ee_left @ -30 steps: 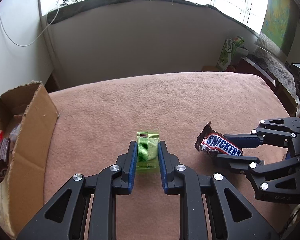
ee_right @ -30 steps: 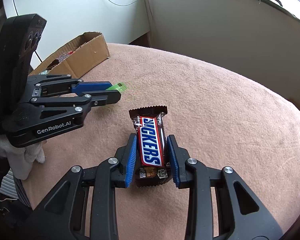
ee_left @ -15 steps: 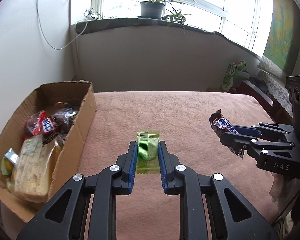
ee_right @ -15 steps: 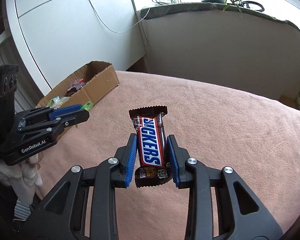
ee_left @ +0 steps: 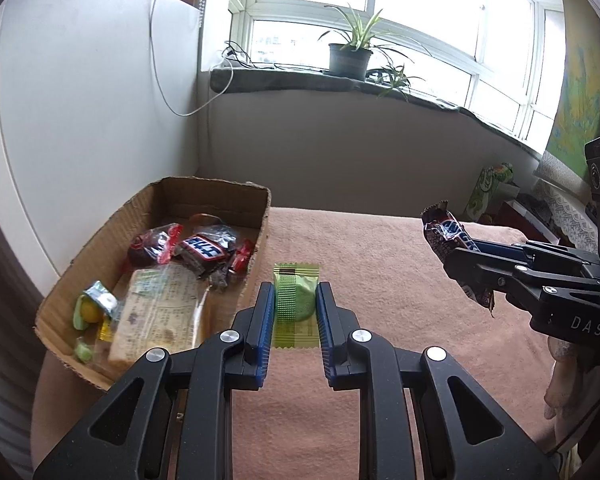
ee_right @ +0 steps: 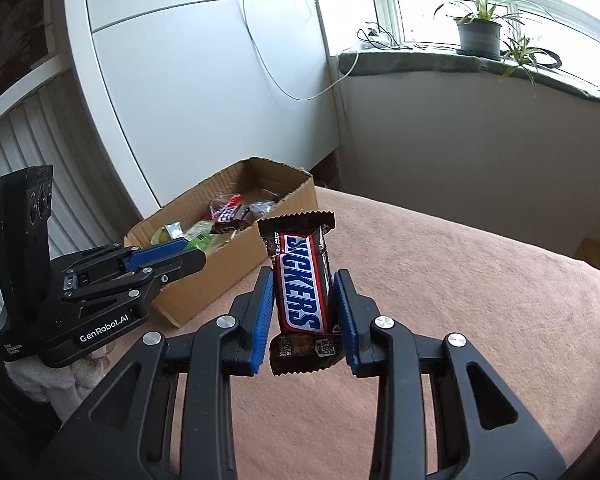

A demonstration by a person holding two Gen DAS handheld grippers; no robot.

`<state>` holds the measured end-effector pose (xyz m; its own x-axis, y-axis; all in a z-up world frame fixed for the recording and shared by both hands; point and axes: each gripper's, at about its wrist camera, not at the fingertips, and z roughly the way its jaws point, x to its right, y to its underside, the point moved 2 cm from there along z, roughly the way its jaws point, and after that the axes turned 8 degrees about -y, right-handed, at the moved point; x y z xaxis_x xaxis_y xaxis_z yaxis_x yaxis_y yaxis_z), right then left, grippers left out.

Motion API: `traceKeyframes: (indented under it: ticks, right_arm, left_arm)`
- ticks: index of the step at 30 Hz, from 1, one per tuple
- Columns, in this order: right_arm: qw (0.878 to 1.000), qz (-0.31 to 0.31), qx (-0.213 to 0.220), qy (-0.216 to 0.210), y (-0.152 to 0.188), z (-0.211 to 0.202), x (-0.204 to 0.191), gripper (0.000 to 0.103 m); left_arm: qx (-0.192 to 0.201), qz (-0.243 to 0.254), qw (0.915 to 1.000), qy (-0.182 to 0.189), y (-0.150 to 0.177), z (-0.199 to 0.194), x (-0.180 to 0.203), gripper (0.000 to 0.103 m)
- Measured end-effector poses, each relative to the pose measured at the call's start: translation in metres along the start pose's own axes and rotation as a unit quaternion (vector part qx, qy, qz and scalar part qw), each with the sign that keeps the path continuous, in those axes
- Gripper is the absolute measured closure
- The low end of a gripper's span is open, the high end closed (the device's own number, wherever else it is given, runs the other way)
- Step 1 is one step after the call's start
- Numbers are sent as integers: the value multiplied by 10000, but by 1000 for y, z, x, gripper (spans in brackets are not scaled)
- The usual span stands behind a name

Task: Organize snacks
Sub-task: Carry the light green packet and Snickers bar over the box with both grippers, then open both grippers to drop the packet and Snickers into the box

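Two snacks in transit, none left on the tabletop [ee_left: 380,280]: green packet [ee_left: 295,298] clamped in left claw [ee_left: 293,312], chocolate bar [ee_right: 302,284] clamped in right claw [ee_right: 303,312]. Cardboard box [ee_left: 256,196] already part-filled; both drops pending.

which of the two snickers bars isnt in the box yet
The Snickers bar clamped upright in the right gripper, above the pink blanket. The other Snickers lies inside the cardboard box.

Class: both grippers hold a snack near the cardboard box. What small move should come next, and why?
Probably carry the left gripper, shut on the green packet, leftward over the cardboard box rim: the box lies just beside it, and the packet hangs outside it.
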<state>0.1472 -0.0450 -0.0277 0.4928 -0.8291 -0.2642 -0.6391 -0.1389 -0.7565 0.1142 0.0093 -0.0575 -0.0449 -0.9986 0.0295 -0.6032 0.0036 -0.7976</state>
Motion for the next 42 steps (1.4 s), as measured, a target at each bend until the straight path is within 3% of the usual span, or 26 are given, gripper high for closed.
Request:
traceKeyframes:
  ticks: [18,28,39,41,42]
  right_arm:
    - [9977,-401,-257,-486,-46,83,-54,72]
    - [9963,-435,-585,-465,-56,134,-57,72]
    - [9956,-459,-669,-468,-67,152,-53,71]
    - [9957,-494,-645,-439,-67,152,-55,68]
    - [9957,-497,-635,-457,-67,152,-56,58]
  left_arm:
    - [138,-475,9978,-447,-12,5,-82,84]
    - [-3,-572,9966,-592,-12,21,-100,84]
    - [-70,-687,9948,-743,-14,28,-114,83]
    - [-64,-684,9946,-773,-13,29,-114,82]
    - [-73,-683,9944,-806,-13,29,-114,81]
